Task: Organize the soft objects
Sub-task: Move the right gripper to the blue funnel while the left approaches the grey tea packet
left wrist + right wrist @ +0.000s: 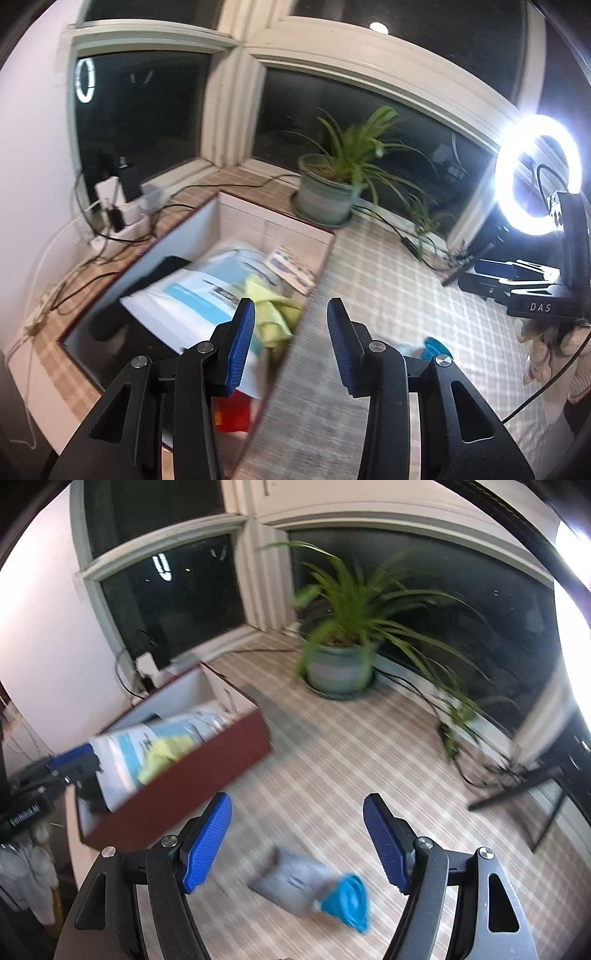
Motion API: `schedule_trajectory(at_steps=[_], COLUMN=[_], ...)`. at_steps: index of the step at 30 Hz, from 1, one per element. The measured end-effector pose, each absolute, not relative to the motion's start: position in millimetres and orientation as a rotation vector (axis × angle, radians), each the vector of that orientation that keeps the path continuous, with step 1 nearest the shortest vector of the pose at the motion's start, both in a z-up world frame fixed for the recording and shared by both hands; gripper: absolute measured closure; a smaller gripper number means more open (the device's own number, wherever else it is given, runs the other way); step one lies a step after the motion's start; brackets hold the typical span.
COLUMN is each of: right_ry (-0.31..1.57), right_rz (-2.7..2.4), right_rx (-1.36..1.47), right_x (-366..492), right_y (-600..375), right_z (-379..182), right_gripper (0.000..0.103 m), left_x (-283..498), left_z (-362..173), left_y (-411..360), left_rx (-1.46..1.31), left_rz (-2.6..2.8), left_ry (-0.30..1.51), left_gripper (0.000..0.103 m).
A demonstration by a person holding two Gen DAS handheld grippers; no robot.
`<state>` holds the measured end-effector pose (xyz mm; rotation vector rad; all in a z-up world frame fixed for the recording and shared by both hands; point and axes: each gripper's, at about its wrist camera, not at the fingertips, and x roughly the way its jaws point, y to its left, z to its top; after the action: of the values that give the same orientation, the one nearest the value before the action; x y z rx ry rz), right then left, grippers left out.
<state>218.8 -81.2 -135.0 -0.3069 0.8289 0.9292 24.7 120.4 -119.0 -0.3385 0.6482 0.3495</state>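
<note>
A dark red open box (317,258) (207,771) stands on the checked cloth. In it lie a yellow cloth (273,314) (166,753), a white-and-blue bag (195,299) (122,753), a dark item (162,269) and a red item (232,410). A grey soft pouch (291,880) with a blue funnel-shaped piece (349,895) lies on the cloth just ahead of my right gripper (297,843), which is open and empty. The blue piece also shows in the left wrist view (434,349). My left gripper (291,343) is open and empty over the box's right edge.
A potted plant (332,184) (343,661) stands by the window. Cables and chargers (118,210) lie left of the box. A ring light (537,173) on a black stand is at the right. A beige plush thing (554,354) sits at the right edge.
</note>
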Motion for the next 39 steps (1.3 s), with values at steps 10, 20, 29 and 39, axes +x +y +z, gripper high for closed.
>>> schedule_trajectory(at_steps=[10,20,29,39], right_ry=[0.911,0.931,1.001,1.127], right_rz=[0.818,0.774,0.818,0.779], right_rx=[-0.365,-0.453,-0.411,-0.108], right_x=[219,213,226,261], right_y=[-138,-136,-132,-176], right_z=[-195,-240,-256,-257], right_gripper=[0.033,0.033,0.076,0.079], left_x=[48,66,69,84], left_z=[-144,-179,-185,-200], left_y=[75,50,53,45], left_rx=[-0.325,-0.323,-0.339,-0.358], left_rz=[0.222,0.169,0.175,0.119], left_ry=[0.722,0.811,0.825,0.857], left_gripper=[0.059,0.059,0.059,0.059])
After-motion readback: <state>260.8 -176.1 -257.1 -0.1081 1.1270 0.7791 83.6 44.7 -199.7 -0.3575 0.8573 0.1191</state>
